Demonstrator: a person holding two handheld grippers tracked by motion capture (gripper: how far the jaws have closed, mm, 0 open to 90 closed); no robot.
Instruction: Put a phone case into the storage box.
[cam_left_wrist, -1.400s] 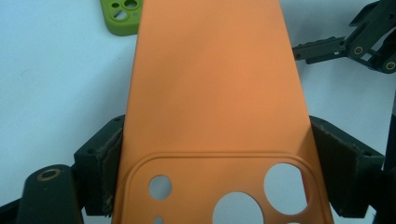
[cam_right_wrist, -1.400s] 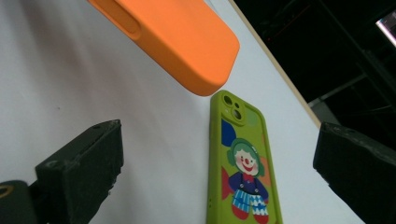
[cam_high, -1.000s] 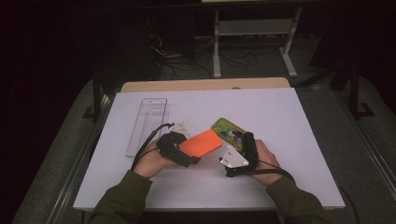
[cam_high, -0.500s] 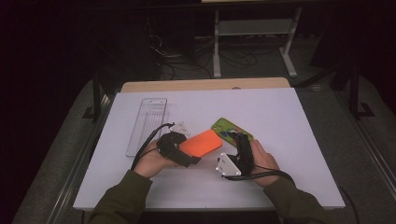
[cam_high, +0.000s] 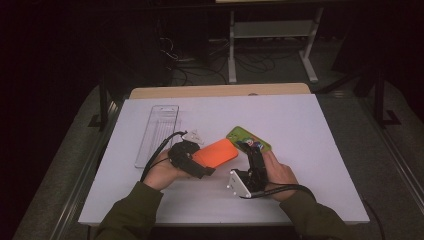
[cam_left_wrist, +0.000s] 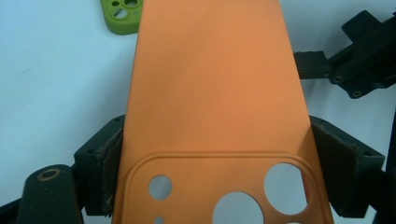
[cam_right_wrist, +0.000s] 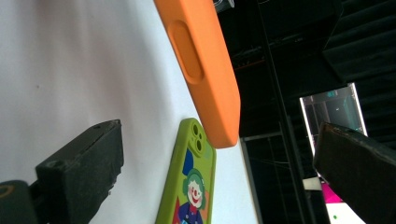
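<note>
An orange phone case (cam_high: 216, 153) is held just above the white table, and my left gripper (cam_high: 199, 163) is shut on its camera-hole end. In the left gripper view both pads clamp the long edges of the orange case (cam_left_wrist: 215, 93). A green phone case (cam_high: 241, 136) with a cartoon clown lies flat just beyond it. My right gripper (cam_high: 251, 151) points at the green case from the near side, jaws open. In the right gripper view its black jaws (cam_right_wrist: 219, 168) stand wide apart, with the green case (cam_right_wrist: 191, 186) and the tip of the orange case (cam_right_wrist: 205, 70) ahead and nothing between them.
A clear plastic tray (cam_high: 157, 132) lies lengthwise at the left of the white table top (cam_high: 310, 130). A wooden edge (cam_high: 220, 91) runs along the table's far side. Dark floor, cables and a metal stand lie beyond.
My right gripper has drawn back slightly toward the near edge and rolled, so its grey plate now faces up. The left gripper and the orange case have stayed put.
</note>
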